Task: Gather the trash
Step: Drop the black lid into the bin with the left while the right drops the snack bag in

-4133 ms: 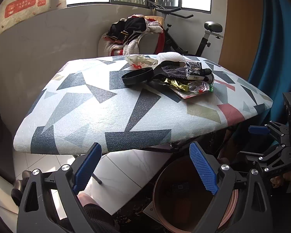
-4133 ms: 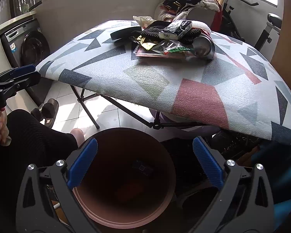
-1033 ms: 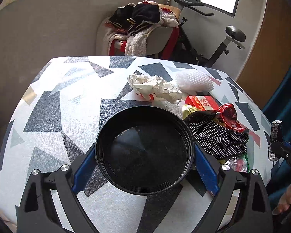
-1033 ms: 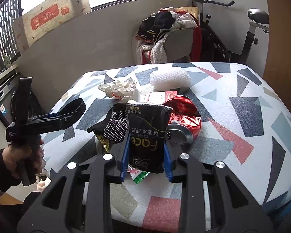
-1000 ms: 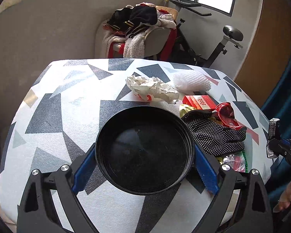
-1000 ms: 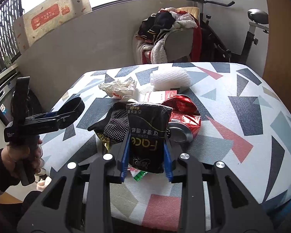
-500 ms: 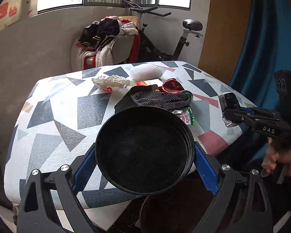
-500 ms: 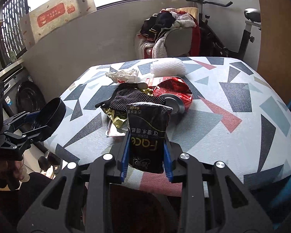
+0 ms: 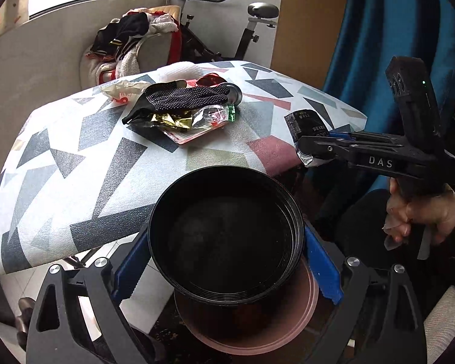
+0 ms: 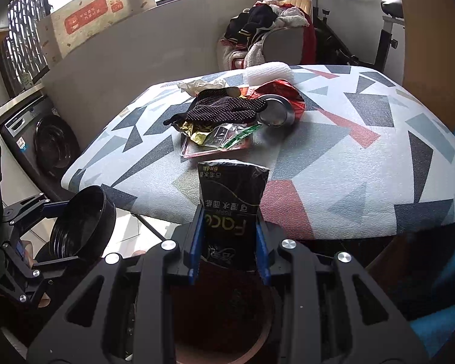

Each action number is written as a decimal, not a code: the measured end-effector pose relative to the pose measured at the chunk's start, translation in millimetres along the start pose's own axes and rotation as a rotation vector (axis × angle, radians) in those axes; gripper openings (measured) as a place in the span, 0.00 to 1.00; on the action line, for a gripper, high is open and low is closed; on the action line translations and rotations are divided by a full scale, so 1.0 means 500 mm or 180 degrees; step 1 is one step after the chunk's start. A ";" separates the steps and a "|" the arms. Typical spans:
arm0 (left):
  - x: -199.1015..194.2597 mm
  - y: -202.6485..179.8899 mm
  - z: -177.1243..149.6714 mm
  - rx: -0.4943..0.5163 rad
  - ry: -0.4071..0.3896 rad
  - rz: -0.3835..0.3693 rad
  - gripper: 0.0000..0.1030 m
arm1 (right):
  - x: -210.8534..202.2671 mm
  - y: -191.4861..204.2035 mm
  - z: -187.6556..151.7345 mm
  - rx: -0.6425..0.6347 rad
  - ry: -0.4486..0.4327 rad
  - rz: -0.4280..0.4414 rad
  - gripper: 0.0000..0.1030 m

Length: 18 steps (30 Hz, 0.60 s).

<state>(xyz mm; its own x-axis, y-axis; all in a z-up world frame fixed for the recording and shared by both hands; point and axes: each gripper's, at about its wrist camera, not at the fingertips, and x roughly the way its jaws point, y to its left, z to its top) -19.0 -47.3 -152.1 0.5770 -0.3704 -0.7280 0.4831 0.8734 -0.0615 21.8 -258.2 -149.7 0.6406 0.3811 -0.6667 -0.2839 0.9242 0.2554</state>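
My left gripper (image 9: pixel 226 264) is shut on a round black plastic bowl (image 9: pixel 224 230) and holds it over the brown trash bin (image 9: pixel 300 330) on the floor; it also shows in the right wrist view (image 10: pixel 85 221). My right gripper (image 10: pixel 229 242) is shut on a black tissue packet (image 10: pixel 232 200) above the bin (image 10: pixel 221 318), off the table's front edge; the packet also shows in the left wrist view (image 9: pixel 306 124). On the patterned table (image 10: pixel 333 157) lie a black dotted glove (image 10: pixel 224 109), a foil wrapper (image 10: pixel 197 129), a red wrapper (image 10: pixel 285 91) and crumpled paper (image 10: pixel 201 85).
A metal tin (image 10: pixel 274 113) and white foam netting (image 10: pixel 270 71) lie by the pile. A washing machine (image 10: pixel 45 145) stands left, a chair with clothes (image 10: pixel 270 30) and an exercise bike (image 10: pixel 385 24) behind the table, a blue curtain (image 9: pixel 394 45) right.
Both grippers have pulled back from the table and lowered, carrying the bowl and the packet off its front edge to above the bin.
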 end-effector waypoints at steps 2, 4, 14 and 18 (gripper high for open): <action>0.005 -0.007 -0.002 0.0040 0.0054 -0.0083 0.89 | -0.002 -0.001 -0.005 0.0011 0.0002 0.0003 0.31; 0.008 -0.013 -0.004 0.0066 0.0084 -0.0144 0.90 | -0.003 0.000 -0.011 0.0016 0.0015 0.0008 0.31; -0.044 0.028 0.003 -0.0035 -0.0316 0.0227 0.93 | 0.015 0.012 -0.048 -0.0061 0.0173 0.0055 0.31; -0.073 0.069 -0.003 -0.0215 -0.0522 0.0482 0.93 | 0.027 0.024 -0.057 -0.0142 0.0244 0.0096 0.31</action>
<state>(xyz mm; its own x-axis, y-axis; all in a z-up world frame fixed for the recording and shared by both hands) -24.3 -3.0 -128.6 0.7414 -0.2751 -0.6121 0.3409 0.9400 -0.0096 6.7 -242.4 -175.6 0.5752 0.4039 -0.7113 -0.3347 0.9097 0.2458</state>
